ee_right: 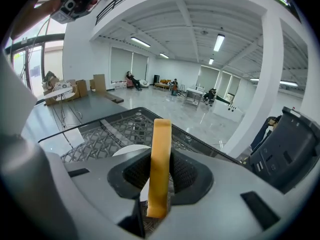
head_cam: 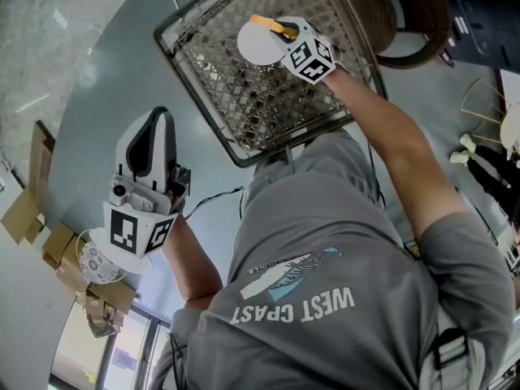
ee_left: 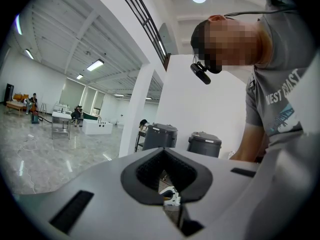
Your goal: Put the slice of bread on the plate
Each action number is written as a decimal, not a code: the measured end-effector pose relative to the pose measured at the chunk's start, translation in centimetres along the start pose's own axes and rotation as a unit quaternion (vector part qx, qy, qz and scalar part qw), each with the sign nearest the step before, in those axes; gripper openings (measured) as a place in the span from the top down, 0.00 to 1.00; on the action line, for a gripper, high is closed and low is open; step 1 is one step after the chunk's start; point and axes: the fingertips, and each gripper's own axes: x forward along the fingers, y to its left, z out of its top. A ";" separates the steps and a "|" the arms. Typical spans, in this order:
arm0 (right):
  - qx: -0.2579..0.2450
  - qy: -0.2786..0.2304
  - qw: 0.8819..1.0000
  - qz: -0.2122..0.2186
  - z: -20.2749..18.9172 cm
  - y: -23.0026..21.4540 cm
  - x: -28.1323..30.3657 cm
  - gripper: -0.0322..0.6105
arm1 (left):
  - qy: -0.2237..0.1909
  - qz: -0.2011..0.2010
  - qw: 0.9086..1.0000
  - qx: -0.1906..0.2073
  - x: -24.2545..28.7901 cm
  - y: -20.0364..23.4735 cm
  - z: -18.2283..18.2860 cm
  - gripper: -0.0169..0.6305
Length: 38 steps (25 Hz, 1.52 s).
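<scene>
Between the jaws of the right hand-held gripper point(head_cam: 280, 32), the slice of bread point(ee_right: 160, 164) stands on edge. It is pinched across its flat faces, so only its thin, pale-orange rim shows, and its far end pokes out past the dark ribbed pads. Just beneath and to the left lies the round white plate point(head_cam: 253, 49), smooth and flat. In the head view the gripper and its marker cube cover the plate's right part, and I cannot tell whether bread and plate touch. The plate sits toward the far side of a square table point(head_cam: 244, 120) whose top is a metal diamond lattice inside a dark frame with rounded corners. Open mesh stretches on the near side of the plate, while the person's arm and grey shirt cover the near right part. Well off to the near left, apart from the table, the left hand-held gripper point(head_cam: 157, 122) has its jaws drawn together on nothing. Brown cardboard scraps point(head_cam: 24, 214) lie along the left edge, partly cut off.
</scene>
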 end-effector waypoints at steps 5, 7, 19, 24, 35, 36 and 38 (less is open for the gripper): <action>-0.045 0.005 0.999 -0.011 0.1 0.4 0.6 0.81 | 0.004 0.000 1.000 -0.002 0.0 0.0 -0.2 0.96; -0.067 0.007 0.998 -0.015 0.2 0.6 0.8 0.81 | 0.005 0.000 1.000 -0.003 0.1 -0.1 -0.4 0.96; -0.187 0.013 0.982 -0.031 0.4 2.0 1.6 0.81 | 0.011 0.001 1.000 -0.006 0.4 0.0 -0.9 0.96; -0.232 0.012 0.972 -0.025 0.0 3.4 1.7 0.81 | 0.012 0.000 1.000 -0.009 0.5 0.1 -1.1 0.96; -0.282 0.011 0.959 0.006 -0.4 6.3 3.0 0.81 | 0.016 0.002 1.000 -0.015 0.3 0.5 -1.7 0.96; -0.285 0.011 0.958 0.012 -0.5 6.7 3.1 0.81 | 0.017 0.003 1.000 -0.015 0.2 0.6 -1.7 0.96; -0.290 0.013 0.957 0.023 -0.7 7.2 3.3 0.81 | 0.017 0.003 1.000 -0.016 0.2 0.6 -1.8 0.96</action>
